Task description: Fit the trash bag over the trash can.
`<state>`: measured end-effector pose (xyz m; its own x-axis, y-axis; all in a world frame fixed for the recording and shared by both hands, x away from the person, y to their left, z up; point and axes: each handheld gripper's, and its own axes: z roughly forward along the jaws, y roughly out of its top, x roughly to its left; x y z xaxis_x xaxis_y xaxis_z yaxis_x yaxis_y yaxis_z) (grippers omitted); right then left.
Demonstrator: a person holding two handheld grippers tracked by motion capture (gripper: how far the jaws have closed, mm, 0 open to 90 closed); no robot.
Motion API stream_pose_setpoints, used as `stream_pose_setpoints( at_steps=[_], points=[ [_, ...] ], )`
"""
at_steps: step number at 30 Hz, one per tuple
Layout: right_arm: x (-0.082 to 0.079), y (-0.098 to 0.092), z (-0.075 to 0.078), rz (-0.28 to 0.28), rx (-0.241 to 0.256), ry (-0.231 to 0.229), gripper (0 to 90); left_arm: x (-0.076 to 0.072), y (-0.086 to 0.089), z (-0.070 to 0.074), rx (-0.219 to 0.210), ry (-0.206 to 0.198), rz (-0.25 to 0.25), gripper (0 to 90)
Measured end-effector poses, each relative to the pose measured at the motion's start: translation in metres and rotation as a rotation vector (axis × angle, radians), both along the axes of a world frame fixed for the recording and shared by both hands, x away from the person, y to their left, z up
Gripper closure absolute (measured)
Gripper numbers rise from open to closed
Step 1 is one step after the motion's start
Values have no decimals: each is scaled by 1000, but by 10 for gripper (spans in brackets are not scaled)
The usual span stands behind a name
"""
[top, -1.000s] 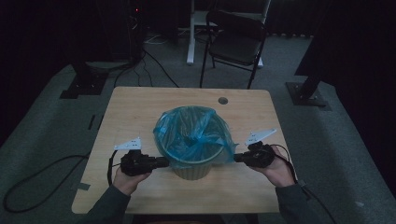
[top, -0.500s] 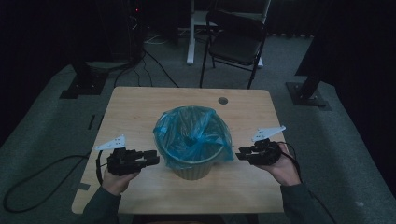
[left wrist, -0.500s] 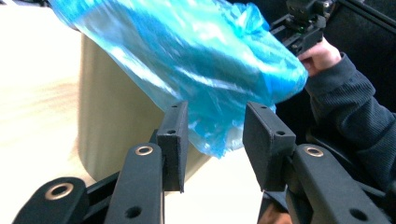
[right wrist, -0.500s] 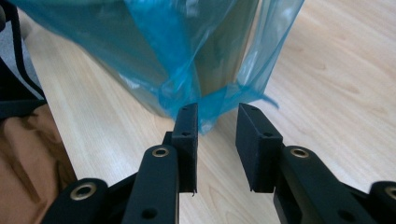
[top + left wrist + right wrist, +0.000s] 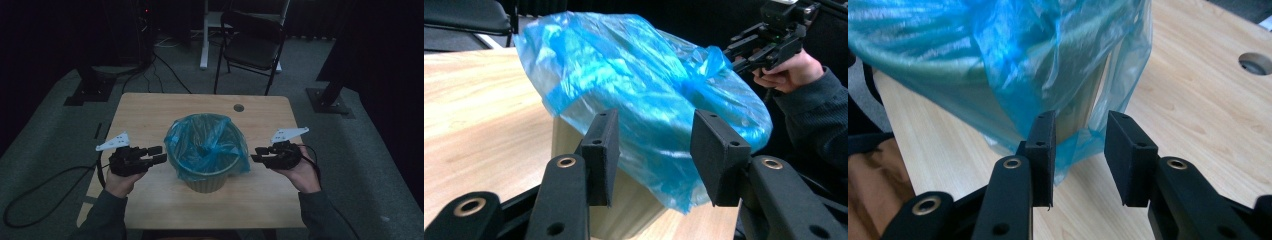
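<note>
- Dim room, dark drapes; grey floor with cables; a black folding chair stands behind a light wooden table.
- Bin sits at table centre, toward the near edge, lined with a blue plastic bag whose rim drapes down over the outside.
- Left gripper: just left of the bin, jaws spread, nothing between them, not touching the bag. In the left gripper view the bag's overhang hangs beyond the jaw tips, bin wall below it.
- Right gripper: just right of the bin, jaws parted and empty, tips near the bag. In the right gripper view the bag's lower hem hangs just past the jaws.
- Cable hole in the tabletop, behind the bin, well apart from both grippers.
- No object lies between either gripper and the bag.
</note>
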<state>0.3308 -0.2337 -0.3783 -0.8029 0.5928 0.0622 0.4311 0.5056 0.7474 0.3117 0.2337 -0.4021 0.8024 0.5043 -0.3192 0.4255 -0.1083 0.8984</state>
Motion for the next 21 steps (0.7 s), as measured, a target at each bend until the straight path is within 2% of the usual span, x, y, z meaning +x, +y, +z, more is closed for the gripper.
stream_pose_setpoints(
  at_steps=[5, 11, 15, 20, 21],
  points=[
    [3, 2, 8, -18, 27, -22, 655, 8, -6, 11, 14, -12, 11, 512],
    [5, 6, 17, -20, 39, -44, 656, 18, -12, 20, 10, -26, 23, 487],
    [6, 8, 23, -23, 55, -56, 653, 22, -16, 23, 2, -32, 26, 479],
    [8, 12, 25, -21, 72, -62, 643, 26, -21, 24, 15, -34, 24, 475],
    [10, 14, 25, -20, 75, -63, 634, 30, -25, 23, 22, -30, 34, 476]
  ],
)
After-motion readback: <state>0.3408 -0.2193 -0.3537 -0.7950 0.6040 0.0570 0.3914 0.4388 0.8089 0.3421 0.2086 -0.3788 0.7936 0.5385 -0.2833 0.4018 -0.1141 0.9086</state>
